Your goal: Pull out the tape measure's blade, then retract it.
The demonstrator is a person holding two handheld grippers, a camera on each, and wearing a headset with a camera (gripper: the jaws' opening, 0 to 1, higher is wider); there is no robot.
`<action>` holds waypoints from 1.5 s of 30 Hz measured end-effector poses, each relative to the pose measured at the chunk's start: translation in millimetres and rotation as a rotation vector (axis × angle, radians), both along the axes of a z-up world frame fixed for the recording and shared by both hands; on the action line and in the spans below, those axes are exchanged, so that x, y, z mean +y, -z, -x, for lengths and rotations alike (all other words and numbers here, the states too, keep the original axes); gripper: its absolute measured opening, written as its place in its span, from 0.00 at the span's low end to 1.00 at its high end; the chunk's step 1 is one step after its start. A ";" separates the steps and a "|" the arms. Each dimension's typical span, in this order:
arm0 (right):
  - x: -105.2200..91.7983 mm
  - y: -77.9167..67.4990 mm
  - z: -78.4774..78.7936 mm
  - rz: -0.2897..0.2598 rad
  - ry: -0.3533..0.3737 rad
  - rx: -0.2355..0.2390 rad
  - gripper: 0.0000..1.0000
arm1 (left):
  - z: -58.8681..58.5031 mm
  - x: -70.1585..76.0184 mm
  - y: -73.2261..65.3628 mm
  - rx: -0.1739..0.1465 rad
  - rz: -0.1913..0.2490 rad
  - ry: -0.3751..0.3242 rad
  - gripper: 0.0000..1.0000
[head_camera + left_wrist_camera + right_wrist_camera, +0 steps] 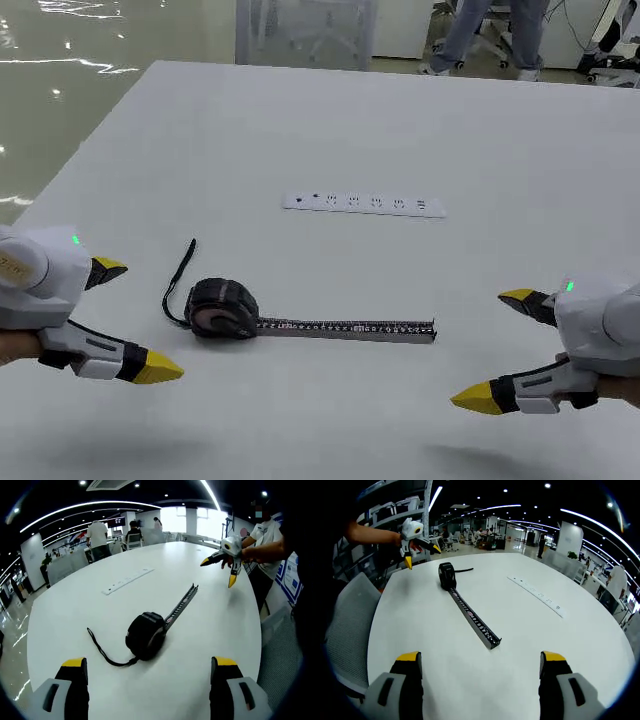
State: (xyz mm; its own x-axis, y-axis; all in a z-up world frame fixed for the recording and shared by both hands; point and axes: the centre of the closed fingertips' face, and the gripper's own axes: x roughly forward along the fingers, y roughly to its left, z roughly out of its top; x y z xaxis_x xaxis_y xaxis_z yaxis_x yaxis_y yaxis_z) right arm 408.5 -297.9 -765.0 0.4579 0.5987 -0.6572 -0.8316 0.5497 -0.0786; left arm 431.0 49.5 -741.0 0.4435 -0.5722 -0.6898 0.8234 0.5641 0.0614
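1. Open-plan office space with glossy flooring and ceiling strip lights surrounds the work surface, a white matte tabletop [400,120].
2. Left gripper [135,318]: white body, black jaws with yellow tips, at the lower left of the head view. The jaws are spread wide. Nothing sits between them and they touch no object.
3. Right gripper [495,348]: same construction, at the lower right of the head view. The jaws are likewise spread wide and hold nothing. The two grippers face each other across the work area.
4. Black round-bodied tape measure case [222,308]: rests on the tabletop just ahead of the left gripper, near its jaw tips but apart from them. In the left gripper view it is centred between the jaws.
5. Dark steel blade with pale graduations [350,328]: drawn partway out of the case and lying flat on the tabletop. It runs in a straight line toward the right gripper, and its hook end stops short of that gripper's tips.
6. Black wrist strap [178,280]: attached to the case on the side opposite the blade. It trails loosely across the tabletop.
7. White flat multi-socket power strip [365,204]: lies beyond the tape measure, well apart from it and roughly parallel with the blade.
8. Standing person's legs [490,35]: visible past the far table edge.
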 end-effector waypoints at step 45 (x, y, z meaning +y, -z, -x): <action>32.3 -20.6 53.1 -0.137 0.354 -0.107 0.95 | 65.5 -34.9 -17.8 -0.170 0.206 -0.389 1.00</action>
